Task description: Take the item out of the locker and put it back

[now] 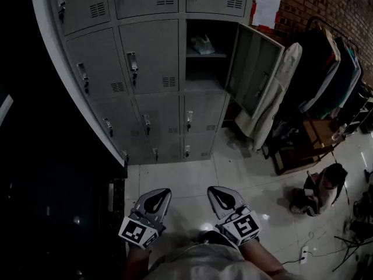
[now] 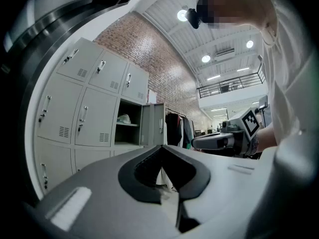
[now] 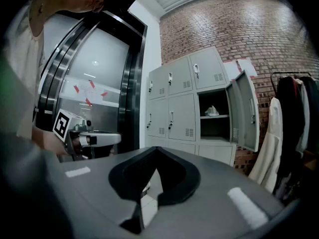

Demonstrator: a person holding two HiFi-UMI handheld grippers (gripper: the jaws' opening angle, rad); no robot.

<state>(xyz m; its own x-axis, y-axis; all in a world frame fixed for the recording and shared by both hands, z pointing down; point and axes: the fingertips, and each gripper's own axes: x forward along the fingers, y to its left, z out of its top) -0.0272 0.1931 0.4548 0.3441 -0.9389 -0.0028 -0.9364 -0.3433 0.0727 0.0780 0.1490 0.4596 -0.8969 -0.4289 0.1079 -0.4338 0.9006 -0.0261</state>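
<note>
A grey locker bank [image 1: 145, 69] stands ahead, with one compartment [image 1: 205, 54] open and its door [image 1: 254, 69] swung out to the right. A pale crumpled item [image 1: 202, 44] lies on the shelf inside; it also shows in the left gripper view as the item [image 2: 124, 118] and in the right gripper view as the item [image 3: 212, 111]. My left gripper [image 1: 157, 198] and right gripper [image 1: 223, 196] are held low over the tiled floor, well short of the lockers. Both are shut with nothing between their jaws. Each shows in the other's view: the right gripper [image 2: 219, 142], the left gripper [image 3: 94, 139].
A pale coat [image 1: 274, 98] hangs just right of the open door. A rack of dark clothes [image 1: 329, 63] stands further right, with a bag [image 1: 317, 191] and cables [image 1: 349, 244] on the floor. A dark metal doorway [image 1: 58, 214] is at the left. Papers [image 1: 267, 7] are pinned on the brick wall.
</note>
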